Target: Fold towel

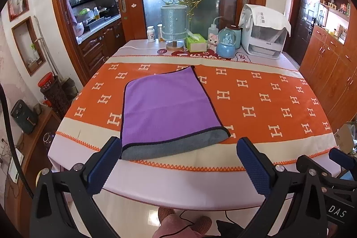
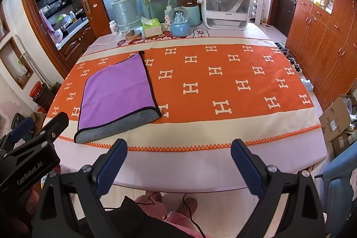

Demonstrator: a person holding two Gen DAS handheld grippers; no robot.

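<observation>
A purple towel (image 1: 165, 104) with a dark hem lies folded flat on the orange H-patterned tablecloth (image 1: 256, 102); its grey underside shows as a strip along the near edge. It also shows in the right wrist view (image 2: 116, 93), left of centre. My left gripper (image 1: 178, 144) is open and empty, held back over the table's near edge, just short of the towel. My right gripper (image 2: 178, 146) is open and empty, near the table's front edge, to the right of the towel. The left gripper's body (image 2: 33, 148) shows at the lower left of the right wrist view.
At the table's far end stand a blue-grey lamp (image 1: 174, 23), a tissue box (image 1: 196, 42), a snow globe (image 1: 226, 44), bottles and a white appliance (image 1: 264, 35). Wooden cabinets (image 2: 323, 41) line the right. Cardboard boxes (image 2: 337, 122) sit on the floor at right.
</observation>
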